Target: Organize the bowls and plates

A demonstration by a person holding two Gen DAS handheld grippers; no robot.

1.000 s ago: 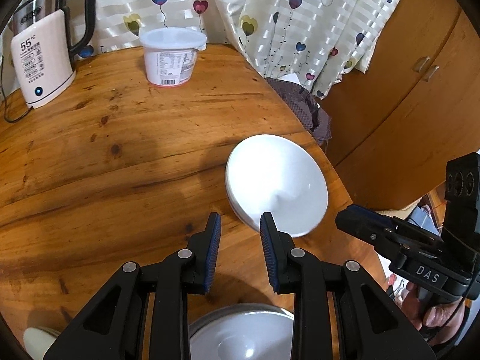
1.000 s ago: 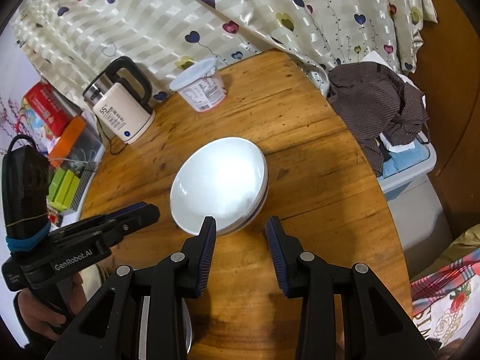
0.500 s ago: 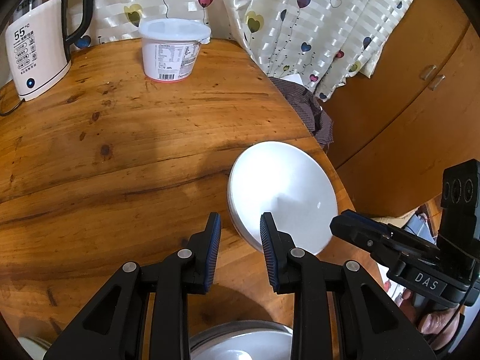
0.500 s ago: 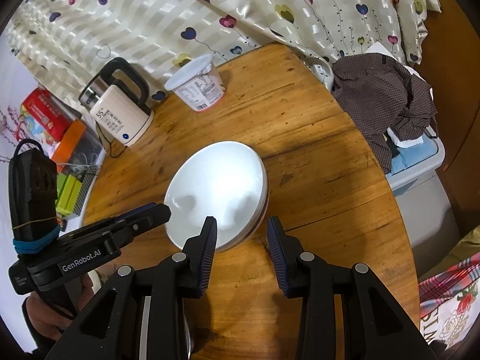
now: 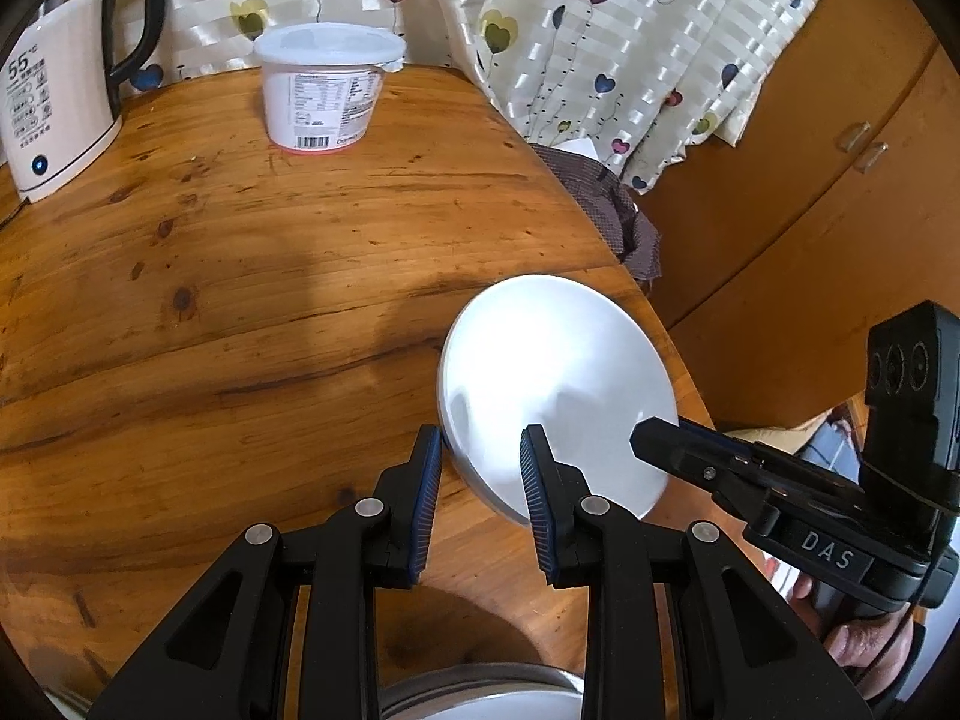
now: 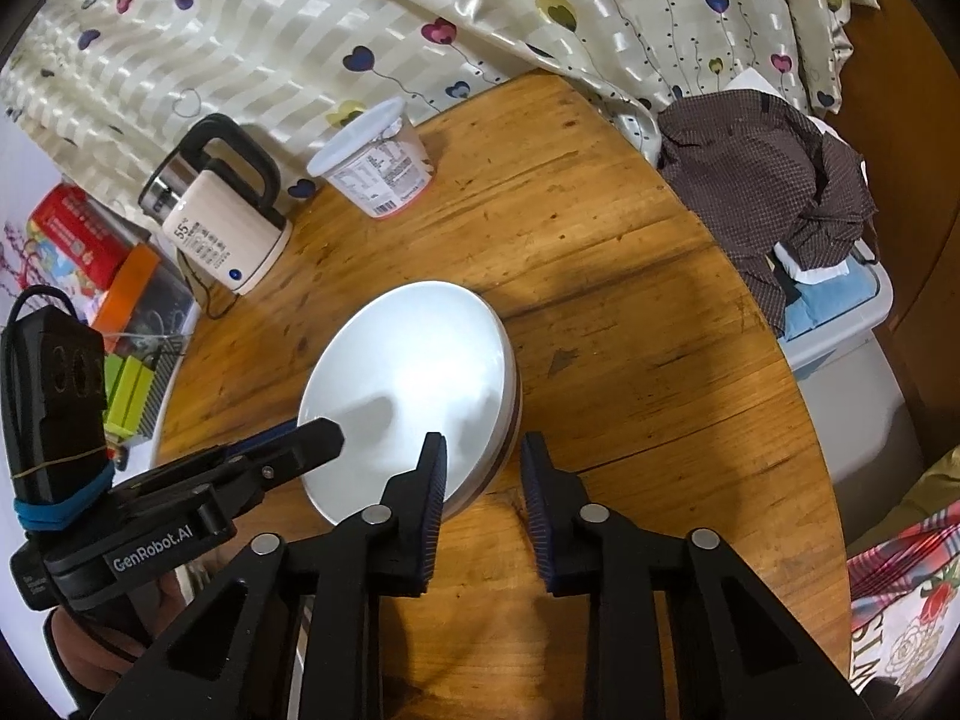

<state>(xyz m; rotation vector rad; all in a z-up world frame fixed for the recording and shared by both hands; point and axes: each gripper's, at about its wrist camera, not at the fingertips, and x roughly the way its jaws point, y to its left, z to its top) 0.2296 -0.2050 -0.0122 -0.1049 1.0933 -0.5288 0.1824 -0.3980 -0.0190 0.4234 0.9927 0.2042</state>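
The white bowl stack sits near the right-hand rim of the round wooden table, where the tabletop curves away toward an orange cabinet. In the right wrist view its side shows layered rims, so more than 1 bowl is nested, though the count cannot be read. The left gripper is spread apart, its 2 blue-padded fingers straddling the near-left rim of the stack without clearly touching it. The right gripper is also apart, its left finger over the stack's near rim and its right finger over bare wood. To the left of the stack lies a broad stretch of open tabletop, reaching back to a white lidded tub and an electric kettle by the heart-print curtain. A second white dish at the bottom edge of the left wrist view is cut off and largely hidden behind the fingers. A brown checked cloth is heaped beyond the table's far-right edge.
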